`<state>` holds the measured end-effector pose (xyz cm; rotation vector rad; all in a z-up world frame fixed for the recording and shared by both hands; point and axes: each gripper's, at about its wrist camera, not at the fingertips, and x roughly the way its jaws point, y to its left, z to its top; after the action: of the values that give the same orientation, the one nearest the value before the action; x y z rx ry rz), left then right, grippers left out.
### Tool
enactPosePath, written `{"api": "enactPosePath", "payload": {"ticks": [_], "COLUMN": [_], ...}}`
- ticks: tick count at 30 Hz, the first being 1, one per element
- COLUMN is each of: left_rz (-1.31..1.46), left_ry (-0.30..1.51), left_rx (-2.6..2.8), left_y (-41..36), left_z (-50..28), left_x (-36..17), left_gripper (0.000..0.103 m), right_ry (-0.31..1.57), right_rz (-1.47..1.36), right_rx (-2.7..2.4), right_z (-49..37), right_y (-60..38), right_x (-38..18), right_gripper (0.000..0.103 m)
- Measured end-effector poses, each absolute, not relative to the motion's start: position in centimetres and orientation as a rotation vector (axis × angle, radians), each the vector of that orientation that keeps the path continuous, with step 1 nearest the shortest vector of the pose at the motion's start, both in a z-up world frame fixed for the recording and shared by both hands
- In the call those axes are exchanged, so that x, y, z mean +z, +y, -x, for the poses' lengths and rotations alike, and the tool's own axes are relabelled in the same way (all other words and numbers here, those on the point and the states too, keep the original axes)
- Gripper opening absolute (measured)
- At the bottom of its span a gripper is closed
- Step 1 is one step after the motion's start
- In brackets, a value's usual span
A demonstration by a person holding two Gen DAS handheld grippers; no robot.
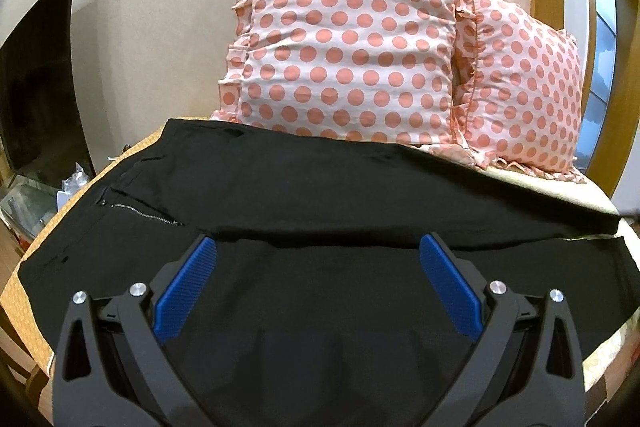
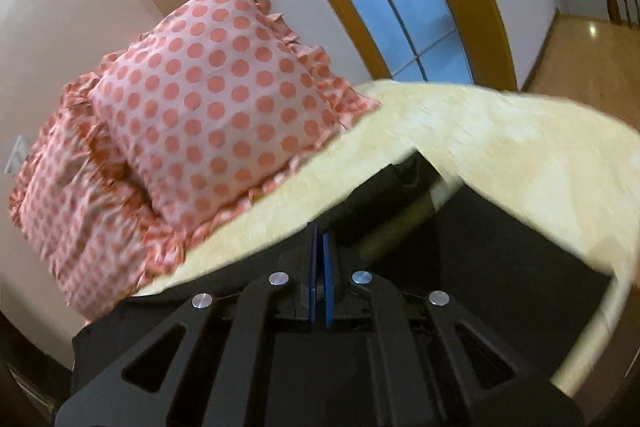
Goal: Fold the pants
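On the bed (image 1: 520, 183), near two polka-dot pillows (image 1: 352, 43), black pants (image 1: 320, 187) lie spread left to right. The left hand-held gripper (image 1: 318, 247) hovers wide open above them; the right hand-held gripper (image 2: 320, 231) is pressed closed, whether on cloth I cannot tell.

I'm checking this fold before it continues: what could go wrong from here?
The left gripper hovers open over the black pants, so only the shut right gripper could be holding them; a one-sided pull may skew the legs. The polka-dot pillows touch the far edge and could snag the cloth.
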<state>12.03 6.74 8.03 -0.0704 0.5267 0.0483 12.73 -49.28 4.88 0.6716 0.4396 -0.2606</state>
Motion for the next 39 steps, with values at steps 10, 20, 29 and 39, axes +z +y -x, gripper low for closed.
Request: {"api": "enactPosePath", "payload": {"ticks": [10, 20, 29, 39], "left_rz": [0.068, 0.072, 0.058, 0.217], "left_ry": [0.531, 0.55, 0.569, 0.704], "left_rx": [0.072, 0.119, 0.117, 0.17], "left_y": [7.2, 8.2, 11.7, 17.7], "left_z": [-11.6, -12.7, -15.6, -29.6], "left_x": [8.0, 8.1, 9.8, 10.3], "left_gripper": [0.101, 0.101, 0.101, 0.101], "right_ry": [0.559, 0.549, 0.355, 0.346], "right_rz": [-0.822, -0.972, -0.971, -0.974], "right_rx": [-0.266, -0.214, -0.211, -0.243], "right_z": [-10.0, -11.0, -7.7, -6.6], "right_y": [-50.1, -51.6, -53.5, -54.7], "right_x": [0.1, -2.0, 0.9, 0.9], "right_gripper": [0.019, 0.025, 0.002, 0.002]}}
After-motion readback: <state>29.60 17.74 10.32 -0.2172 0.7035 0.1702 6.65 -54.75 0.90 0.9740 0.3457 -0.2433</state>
